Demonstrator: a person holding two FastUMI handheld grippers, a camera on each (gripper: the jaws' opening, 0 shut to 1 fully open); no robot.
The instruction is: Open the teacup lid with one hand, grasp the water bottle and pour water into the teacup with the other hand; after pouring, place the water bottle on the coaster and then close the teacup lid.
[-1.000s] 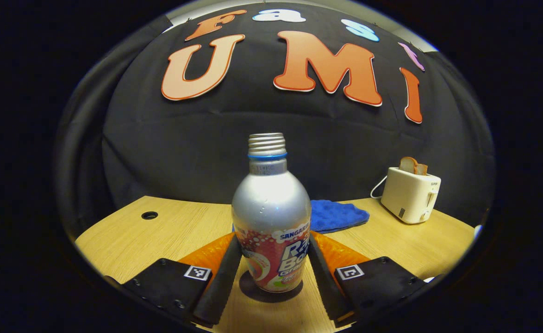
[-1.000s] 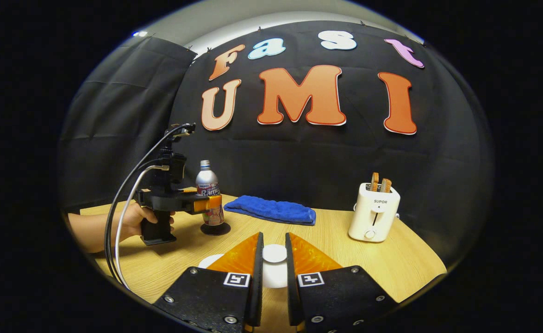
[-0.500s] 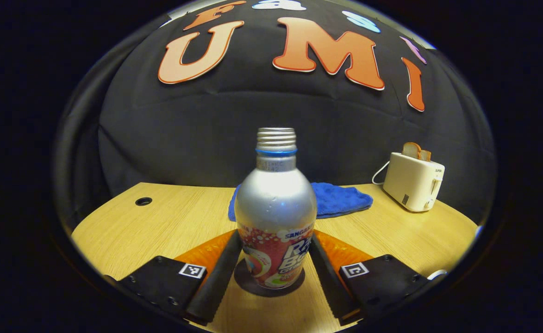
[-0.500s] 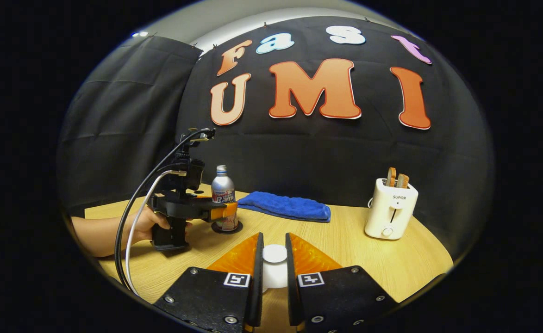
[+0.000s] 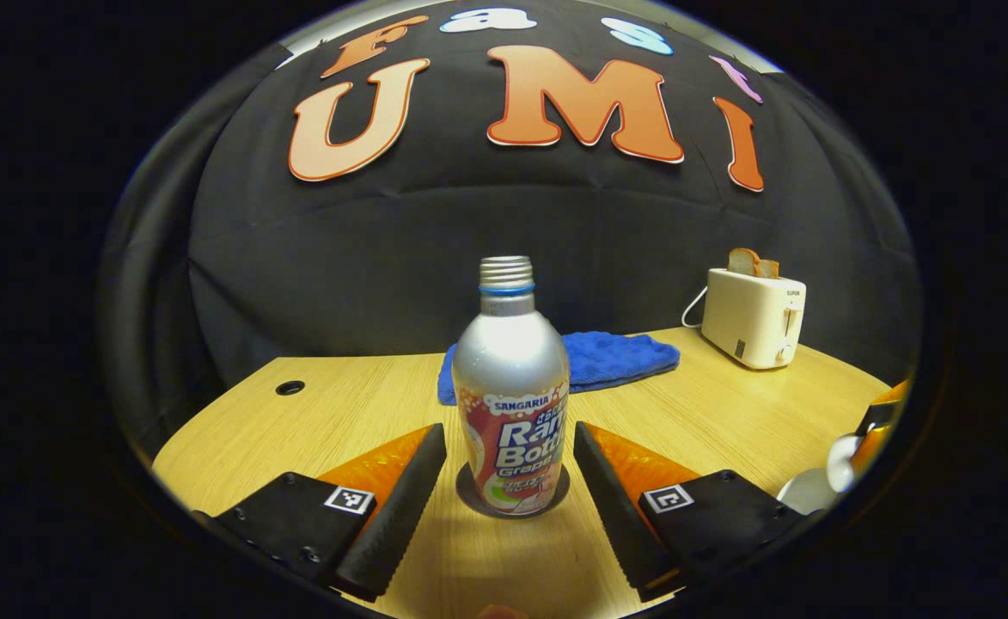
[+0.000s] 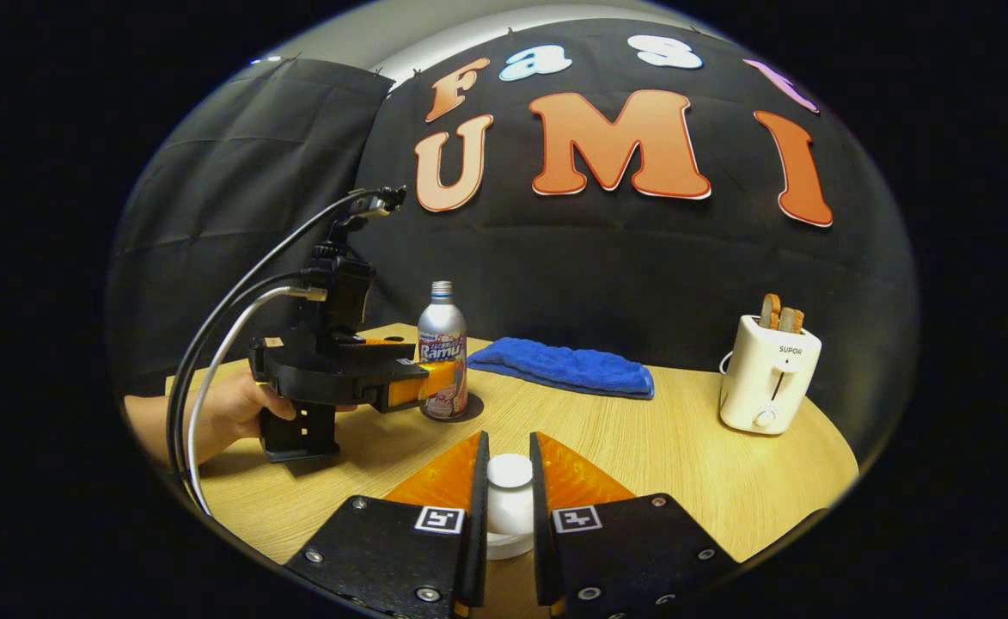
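Between our left gripper's (image 5: 510,481) two spread fingers stands the water bottle (image 5: 511,404), upright on the dark round coaster (image 5: 467,497), with a clear gap of bare table on each side, so neither finger touches it. We see its silver shoulder, uncapped threaded neck and coloured label straight ahead of the tool. Beyond the bottle lies a folded blue towel (image 5: 607,361), and farther off to the tool's right stands a white toaster (image 5: 753,316) with bread slices in its slots. Everything rests on a light wooden table (image 5: 340,413).

At the far right edge of the left gripper view we glimpse the white teacup (image 5: 804,492) and part of the other gripper, too cut off to say more.

Ahead of our right gripper (image 6: 509,490), its two fingers are pressed together on the white knob of the teacup lid (image 6: 510,481), pinching it from both sides. We cannot tell whether the lid sits on the cup or is lifted clear.

Farther off to this tool's left, in the right gripper view, a hand (image 6: 229,413) holds the left gripper, cables arching up from it, its orange fingers flanking the bottle on its coaster. The towel sits beyond our fingertips, the toaster well off to the right.
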